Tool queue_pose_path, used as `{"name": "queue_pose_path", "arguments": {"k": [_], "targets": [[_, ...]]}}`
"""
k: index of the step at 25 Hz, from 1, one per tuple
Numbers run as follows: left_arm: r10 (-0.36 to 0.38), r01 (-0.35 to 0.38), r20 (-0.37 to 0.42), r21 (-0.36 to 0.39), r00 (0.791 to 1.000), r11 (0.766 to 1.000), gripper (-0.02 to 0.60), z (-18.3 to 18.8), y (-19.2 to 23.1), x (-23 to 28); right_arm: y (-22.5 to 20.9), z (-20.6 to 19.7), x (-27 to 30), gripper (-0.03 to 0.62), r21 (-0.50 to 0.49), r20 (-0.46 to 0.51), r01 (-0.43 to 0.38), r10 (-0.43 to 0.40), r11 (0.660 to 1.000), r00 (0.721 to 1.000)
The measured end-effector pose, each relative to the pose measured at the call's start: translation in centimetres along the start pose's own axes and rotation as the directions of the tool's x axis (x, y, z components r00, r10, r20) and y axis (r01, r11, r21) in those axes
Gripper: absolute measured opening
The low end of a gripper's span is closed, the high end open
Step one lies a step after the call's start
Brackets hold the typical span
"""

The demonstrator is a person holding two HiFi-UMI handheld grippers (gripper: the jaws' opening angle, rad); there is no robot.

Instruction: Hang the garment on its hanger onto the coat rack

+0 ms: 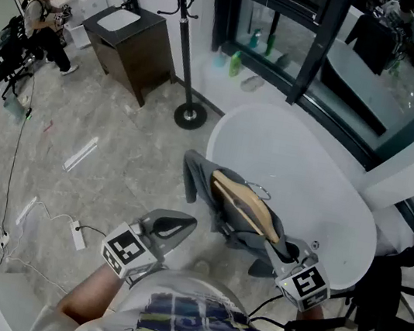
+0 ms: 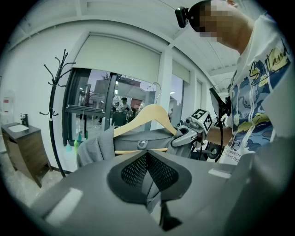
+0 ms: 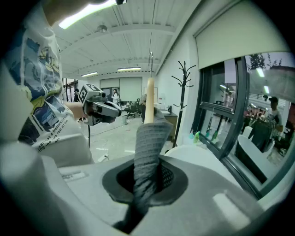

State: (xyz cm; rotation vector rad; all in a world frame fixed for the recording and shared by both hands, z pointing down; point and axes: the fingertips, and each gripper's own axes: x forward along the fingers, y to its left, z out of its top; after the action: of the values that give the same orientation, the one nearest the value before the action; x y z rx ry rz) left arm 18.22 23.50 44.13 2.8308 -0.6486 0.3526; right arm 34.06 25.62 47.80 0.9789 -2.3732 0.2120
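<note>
Pinching the grey garment (image 1: 202, 186) on its wooden hanger (image 1: 246, 204), right claw (image 3: 146, 180) clenched; left claw (image 2: 146, 169) closed and empty

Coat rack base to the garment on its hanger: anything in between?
The head view shows only bare floor between the coat rack base and the garment. The white tub's rim runs just beside that stretch.

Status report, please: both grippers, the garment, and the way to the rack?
Left gripper shut, empty. Right gripper shut on garment with hanger. Not hung yet; coat rack ahead, bathtub beside it.
</note>
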Motion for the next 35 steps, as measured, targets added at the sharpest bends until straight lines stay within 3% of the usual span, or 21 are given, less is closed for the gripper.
{"name": "queue_pose_path", "arguments": {"k": [11,18,25,35], "targets": [[0.055,-0.054,0.023,-0.027,0.998,0.998,0.003,-0.1,0.8,-1.3,0.5,1.0,2.2,0.009,0.026,0.027,-0.081,0.081,0.996,0.996],[0.091,-0.088,0.046,-0.052,0.995,0.995,0.003,0.0,4.6,-2.9,-0.4,4.4,6.5,0.008,-0.024,0.030,-0.127,0.128,0.992,0.991],[0.119,-0.111,0.101,-0.079,0.988,0.991,0.003,0.1,13.2,-5.1,-2.4,11.2,13.4,0.008,-0.048,0.035,-0.160,0.162,0.986,0.986],[0.151,-0.146,0.137,-0.045,0.979,0.988,0.002,2.8,26.9,-11.4,-7.8,23.6,24.0,0.008,-0.039,0.083,-0.142,0.144,0.989,0.986]]}}
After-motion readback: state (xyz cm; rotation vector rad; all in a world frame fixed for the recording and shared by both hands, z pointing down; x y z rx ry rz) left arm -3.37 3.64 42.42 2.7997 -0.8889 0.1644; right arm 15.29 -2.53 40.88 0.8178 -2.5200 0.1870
